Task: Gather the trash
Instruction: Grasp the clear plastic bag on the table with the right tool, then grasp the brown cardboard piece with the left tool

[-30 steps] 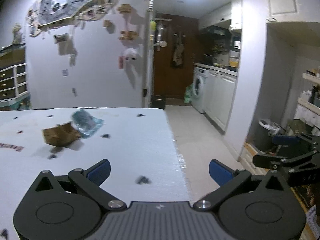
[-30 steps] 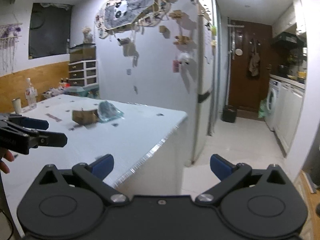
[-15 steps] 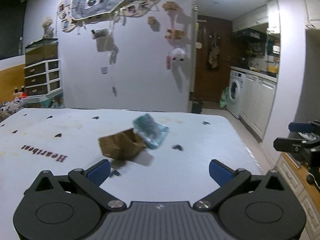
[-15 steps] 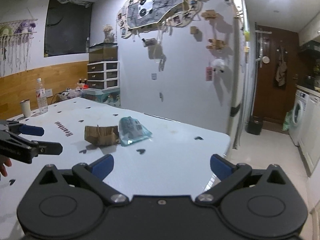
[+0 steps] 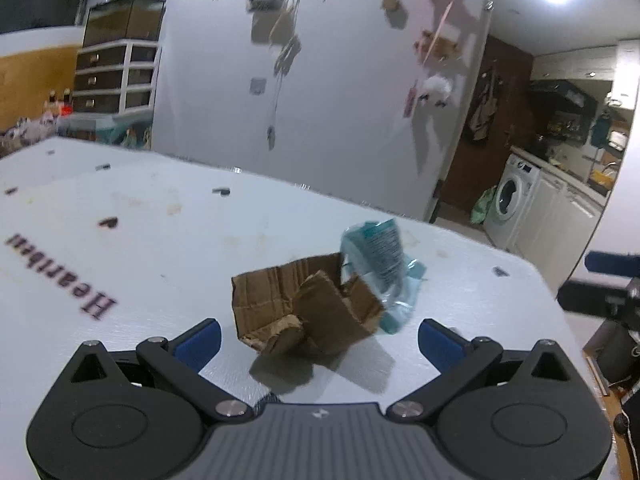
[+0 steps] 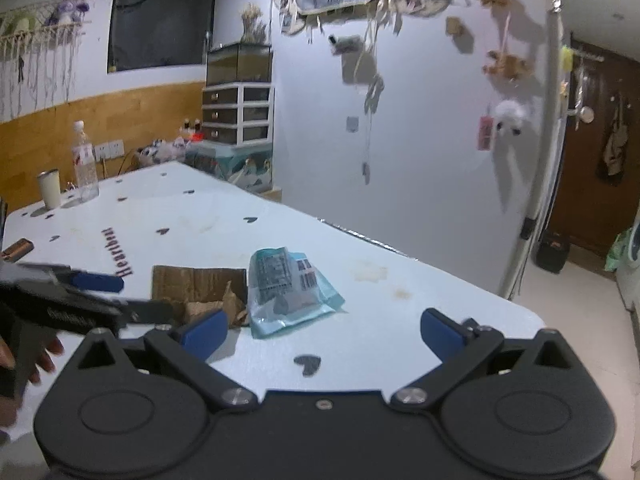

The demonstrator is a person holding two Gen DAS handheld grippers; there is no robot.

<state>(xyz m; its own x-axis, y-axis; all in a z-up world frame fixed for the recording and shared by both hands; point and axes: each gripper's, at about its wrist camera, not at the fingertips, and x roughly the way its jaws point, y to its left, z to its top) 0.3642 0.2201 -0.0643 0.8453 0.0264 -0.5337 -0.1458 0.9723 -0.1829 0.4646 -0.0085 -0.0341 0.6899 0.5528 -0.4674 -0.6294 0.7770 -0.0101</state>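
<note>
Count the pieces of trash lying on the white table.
2. A torn cardboard piece sits near the table's middle, and a crumpled teal plastic wrapper lies touching it on the side nearer the refrigerator. Smaller scraps could be hidden behind them.

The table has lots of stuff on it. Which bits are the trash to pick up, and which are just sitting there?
Trash to collect:
- torn cardboard piece
- crumpled teal plastic wrapper, touching the cardboard

Just sitting there:
- water bottle at the far end of the table
- white cup beside the bottle
- small brown thing near the table's edge
</note>
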